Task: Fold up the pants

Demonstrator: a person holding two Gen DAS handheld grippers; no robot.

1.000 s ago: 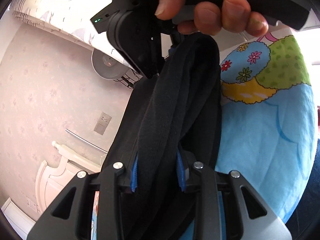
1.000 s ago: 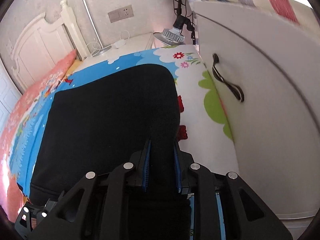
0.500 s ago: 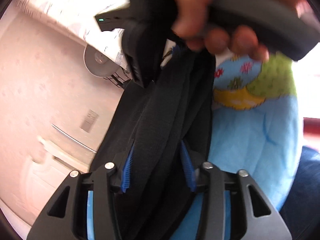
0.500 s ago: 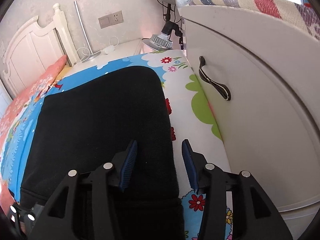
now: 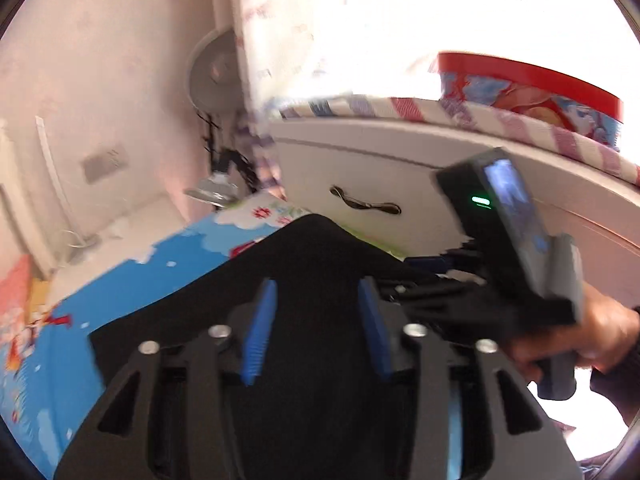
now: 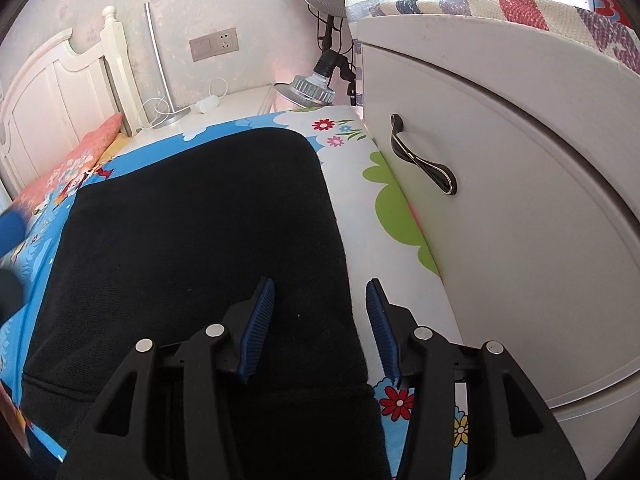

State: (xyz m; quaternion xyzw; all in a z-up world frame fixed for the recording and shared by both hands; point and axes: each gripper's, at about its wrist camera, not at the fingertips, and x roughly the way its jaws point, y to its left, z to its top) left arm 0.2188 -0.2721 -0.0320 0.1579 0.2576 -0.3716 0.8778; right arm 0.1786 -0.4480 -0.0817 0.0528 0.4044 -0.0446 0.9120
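Black pants folded on bedsheet, both grippers open

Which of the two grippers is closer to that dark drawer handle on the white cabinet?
Right. The right gripper sits open at the pants' edge beside the cabinet, its handle just ahead. The left gripper is open over the pants, farther out.

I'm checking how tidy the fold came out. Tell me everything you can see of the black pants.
The black pants lie folded flat on the cartoon-print bed sheet, a soft, matte, fleece-like fabric. The far end is a smooth rounded fold; a seam or hem band crosses the near end. Their right edge runs close to the white cabinet without touching it. The right gripper and left gripper are both open above them, gripping nothing.
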